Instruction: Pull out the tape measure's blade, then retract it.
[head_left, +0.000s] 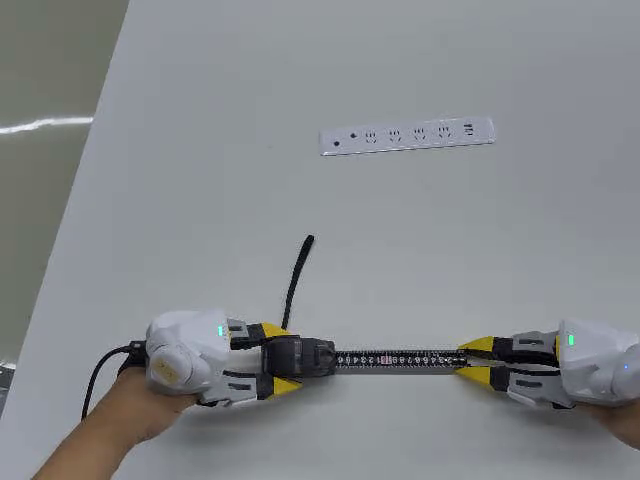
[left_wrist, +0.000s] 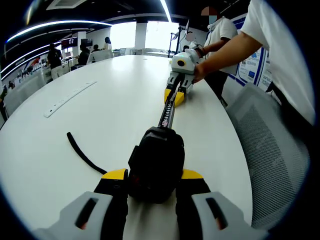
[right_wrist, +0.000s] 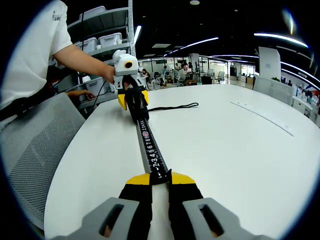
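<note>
A black tape measure case (head_left: 298, 357) sits low over the white table, with my left gripper (head_left: 276, 359) shut on it; in the left gripper view the case (left_wrist: 156, 162) fills the space between the yellow-tipped jaws. Its dark blade (head_left: 397, 358) runs out to the right, printed with numbers (right_wrist: 150, 150). My right gripper (head_left: 471, 359) is shut on the blade's end (right_wrist: 161, 176). The case's black wrist strap (head_left: 296, 280) lies on the table, trailing away from the case. In the right gripper view the left gripper (right_wrist: 133, 96) holds the case at the far end of the blade.
A white power strip (head_left: 407, 135) lies flat at the far middle of the table (head_left: 200, 200). A black cable (head_left: 100, 370) trails from the left gripper near the table's front left edge. Mesh chairs (left_wrist: 270, 150) stand beside the table; people stand in the background.
</note>
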